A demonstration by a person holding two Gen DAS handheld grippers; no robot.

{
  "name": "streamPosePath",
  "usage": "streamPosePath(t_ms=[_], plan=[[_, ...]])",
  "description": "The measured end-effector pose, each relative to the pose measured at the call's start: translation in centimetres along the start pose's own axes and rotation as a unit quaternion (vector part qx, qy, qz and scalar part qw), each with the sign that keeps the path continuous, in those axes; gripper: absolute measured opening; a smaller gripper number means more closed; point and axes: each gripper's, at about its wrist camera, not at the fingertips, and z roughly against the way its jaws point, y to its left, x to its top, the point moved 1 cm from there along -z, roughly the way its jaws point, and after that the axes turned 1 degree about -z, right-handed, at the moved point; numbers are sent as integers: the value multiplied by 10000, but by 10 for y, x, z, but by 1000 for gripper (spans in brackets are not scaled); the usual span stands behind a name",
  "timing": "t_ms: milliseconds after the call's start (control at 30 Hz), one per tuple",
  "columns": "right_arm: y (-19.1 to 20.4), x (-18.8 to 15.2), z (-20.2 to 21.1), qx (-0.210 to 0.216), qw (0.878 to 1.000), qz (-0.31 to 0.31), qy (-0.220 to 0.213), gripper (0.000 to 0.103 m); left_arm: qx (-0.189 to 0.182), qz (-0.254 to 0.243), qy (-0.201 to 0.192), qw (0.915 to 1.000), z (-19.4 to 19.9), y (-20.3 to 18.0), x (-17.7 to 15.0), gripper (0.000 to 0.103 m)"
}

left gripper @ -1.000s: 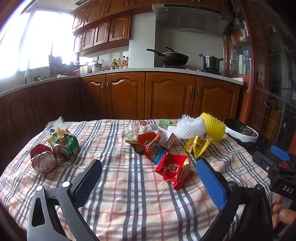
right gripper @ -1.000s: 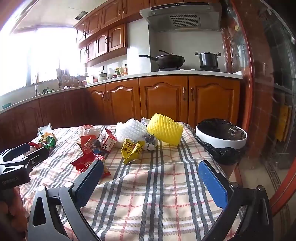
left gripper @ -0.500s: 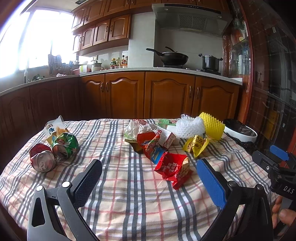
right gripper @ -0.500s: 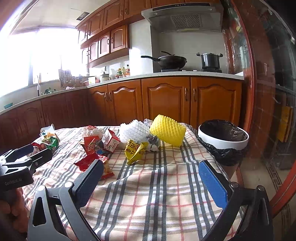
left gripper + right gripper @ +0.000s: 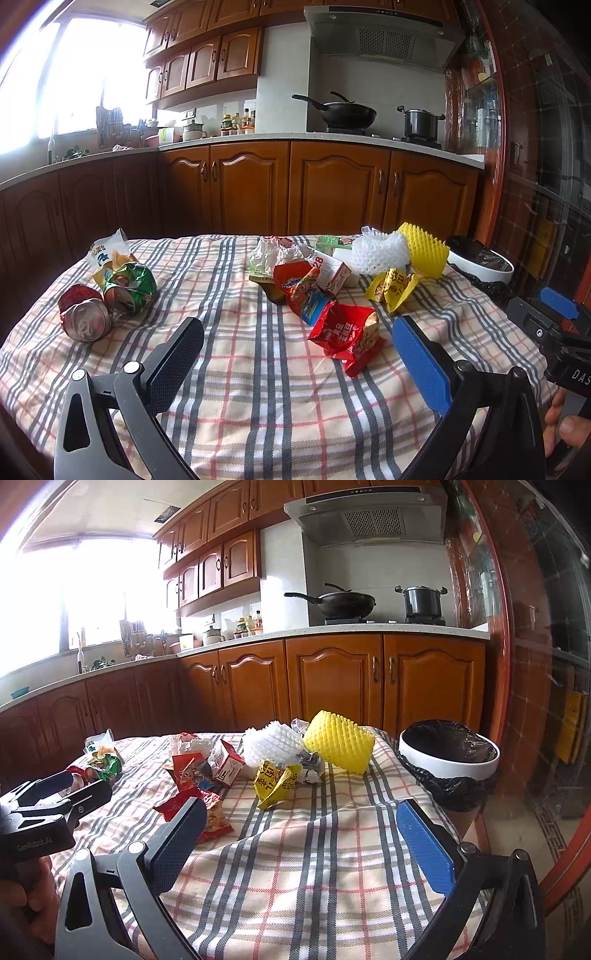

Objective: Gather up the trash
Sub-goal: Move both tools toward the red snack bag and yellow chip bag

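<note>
Trash lies scattered on the plaid tablecloth (image 5: 266, 398): a red snack bag (image 5: 345, 338), an Ovaltine wrapper (image 5: 301, 291), a yellow wrapper (image 5: 389, 290), white foam netting (image 5: 378, 253), yellow foam netting (image 5: 424, 249), a small carton (image 5: 332, 273) and crushed cans (image 5: 86, 317) at the left. My left gripper (image 5: 295, 350) hovers open over the near table, short of the red bag. My right gripper (image 5: 301, 830) is open too, with the yellow wrapper (image 5: 275, 781) ahead of it. A white bin with a black liner (image 5: 448, 755) stands at the table's right edge.
Wooden kitchen cabinets (image 5: 332, 192) and a counter with a wok (image 5: 343, 112) and a pot (image 5: 421, 123) run behind the table. A green and white snack bag (image 5: 114, 260) lies behind the cans. A glass door with a red frame (image 5: 535, 664) is on the right.
Both grippers have shifted only slightly; the trash sits where it was and both jaws stay open.
</note>
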Motion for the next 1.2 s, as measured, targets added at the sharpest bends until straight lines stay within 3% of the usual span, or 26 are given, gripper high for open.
streamPosePath(t_ms=[1200], plan=[[-5,4,-13,264,9995,-153,130,103,-25,11,219,9998,-19,1,1,102]])
